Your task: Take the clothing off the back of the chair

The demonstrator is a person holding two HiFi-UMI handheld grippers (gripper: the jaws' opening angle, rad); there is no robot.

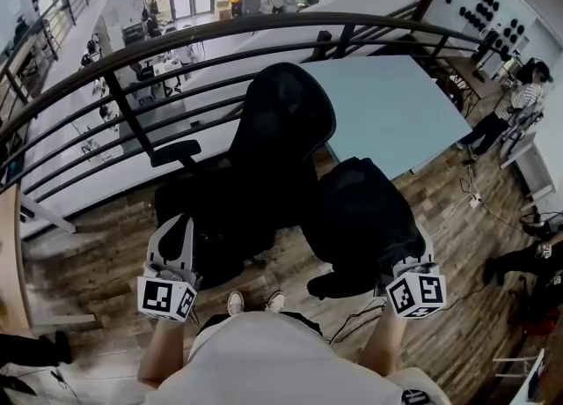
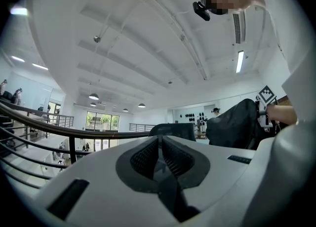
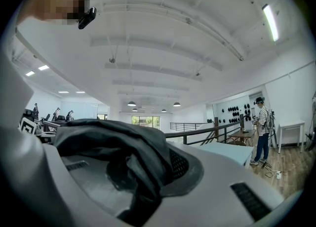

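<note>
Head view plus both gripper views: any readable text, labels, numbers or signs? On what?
None readable in any view.
Left marker cube: black-and-white square pattern only, no letters.
Right marker cube: same, pattern only.
Black clothing: no label or print visible.

Clothing (image 1: 365, 218) right of chair (image 1: 273, 130), before table (image 1: 387, 104)

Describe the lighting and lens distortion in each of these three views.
Head view: fisheye bows the dark metal railing; the black fabric garment and black mesh office chair lose detail. Left gripper view: dark rounded corners, bright ceiling strip light. Right gripper view: garment looms dark.
</note>
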